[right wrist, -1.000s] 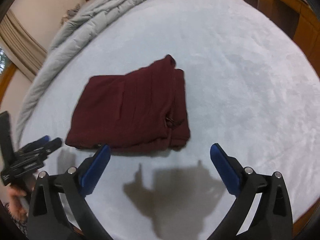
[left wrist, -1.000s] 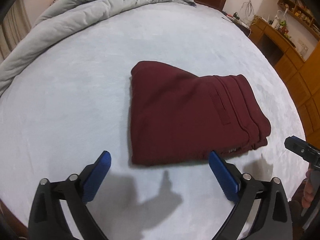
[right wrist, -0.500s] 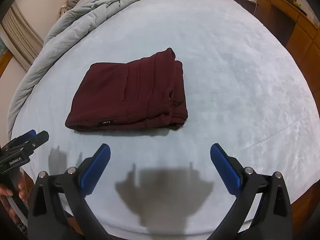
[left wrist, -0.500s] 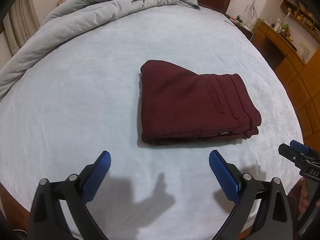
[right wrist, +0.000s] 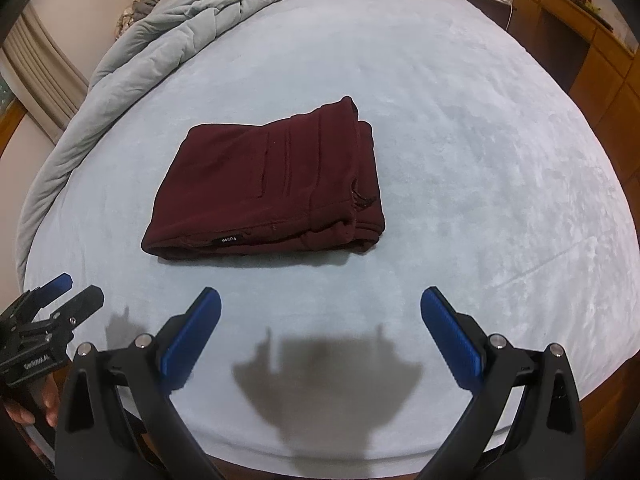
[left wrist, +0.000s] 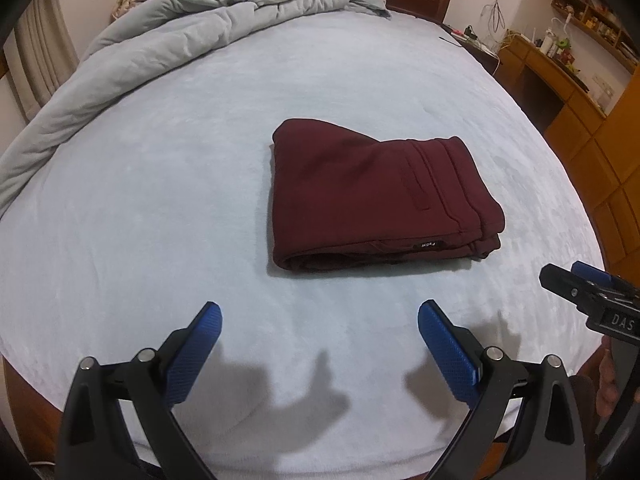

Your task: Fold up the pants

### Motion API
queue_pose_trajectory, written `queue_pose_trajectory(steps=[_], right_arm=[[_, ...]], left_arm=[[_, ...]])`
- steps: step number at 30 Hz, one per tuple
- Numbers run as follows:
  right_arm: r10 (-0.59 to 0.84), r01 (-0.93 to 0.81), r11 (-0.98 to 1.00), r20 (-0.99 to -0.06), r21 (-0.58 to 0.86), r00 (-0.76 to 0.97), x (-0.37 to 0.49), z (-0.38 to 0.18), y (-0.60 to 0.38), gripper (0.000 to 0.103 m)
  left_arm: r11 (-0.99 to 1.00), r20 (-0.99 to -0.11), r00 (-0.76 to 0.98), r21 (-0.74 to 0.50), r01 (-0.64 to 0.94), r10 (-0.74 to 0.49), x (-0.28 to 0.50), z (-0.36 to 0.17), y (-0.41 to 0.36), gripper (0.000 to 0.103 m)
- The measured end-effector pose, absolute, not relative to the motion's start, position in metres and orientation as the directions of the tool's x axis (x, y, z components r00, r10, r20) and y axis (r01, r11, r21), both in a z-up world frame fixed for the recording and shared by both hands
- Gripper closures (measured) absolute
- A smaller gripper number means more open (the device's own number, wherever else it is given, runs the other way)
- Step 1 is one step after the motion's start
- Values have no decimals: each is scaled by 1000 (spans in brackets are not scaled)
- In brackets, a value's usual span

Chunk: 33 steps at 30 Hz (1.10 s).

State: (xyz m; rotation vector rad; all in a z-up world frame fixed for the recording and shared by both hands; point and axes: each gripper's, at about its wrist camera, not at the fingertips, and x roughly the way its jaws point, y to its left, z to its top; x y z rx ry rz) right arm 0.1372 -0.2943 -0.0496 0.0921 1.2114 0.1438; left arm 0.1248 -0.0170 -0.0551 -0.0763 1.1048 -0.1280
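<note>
A rumpled grey duvet (left wrist: 168, 36) lines the bed's (left wrist: 120, 208) left edge. The folded maroon pants (left wrist: 372, 196) lie mid-mattress, bare sheet all around. The left gripper (left wrist: 318, 346) and right gripper (right wrist: 320, 334) hover wide apart, empty, at the near edge.

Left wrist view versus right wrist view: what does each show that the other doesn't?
Only the left wrist view shows the wall shelf of small items and the right gripper at its right edge. Only the right wrist view shows the dark drawstring at the waistband and the left gripper at its left edge. Both show the folded maroon pants lying on the pale blue bed, the bunched grey duvet, and open, empty jaws.
</note>
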Motion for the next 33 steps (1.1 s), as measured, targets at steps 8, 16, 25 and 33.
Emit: queue_pose_trajectory(steps=[8,16,25,33], right_arm=[[142,-57,990,-927,131,347,138,-50,-293,3],[137,-59,990,-930,125,341,141,-53,-291,3],[137,-65,990,-932,122,336,143,-55,-287,3],[134,-68,991,-933,118,333,144,-56,-287,3]], left_arm=[[991,-882,452,-123,53,-133,124,-49,-18,4],[992,-882,455,-109,62,-125,126,-45,-19,4],[992,-883,452,-108,66,-126,129,-45,-19,4],[992,-881,458,-102,72,-123,130,-44,-21,4]])
